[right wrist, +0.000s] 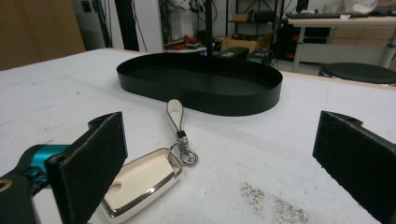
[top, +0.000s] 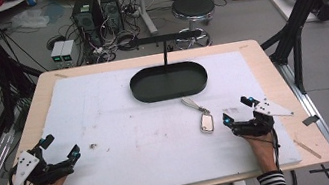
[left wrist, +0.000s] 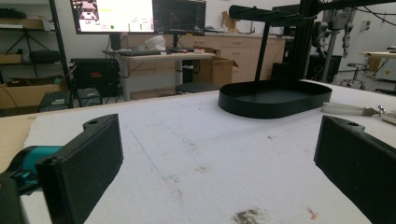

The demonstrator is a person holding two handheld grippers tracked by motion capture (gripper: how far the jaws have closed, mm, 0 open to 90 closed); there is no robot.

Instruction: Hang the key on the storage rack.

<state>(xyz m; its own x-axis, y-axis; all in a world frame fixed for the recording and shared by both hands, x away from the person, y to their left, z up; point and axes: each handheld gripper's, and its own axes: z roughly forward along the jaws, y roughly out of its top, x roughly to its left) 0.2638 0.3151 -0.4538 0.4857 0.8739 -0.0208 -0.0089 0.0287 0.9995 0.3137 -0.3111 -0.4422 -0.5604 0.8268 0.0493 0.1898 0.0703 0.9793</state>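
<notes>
Nothing seems done yet: both my left gripper (top: 60, 149) and right gripper (top: 237, 111) rest with jaws spread wide and empty, the cream key fob with looped strap (right wrist: 140, 182) lying untouched just ahead of my right one, near the black oval metal tray (right wrist: 201, 82) beyond.

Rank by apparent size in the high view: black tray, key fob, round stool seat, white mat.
1. white mat
2. black tray
3. round stool seat, though it sits farther from the camera, so looks smaller than it is
4. key fob
</notes>
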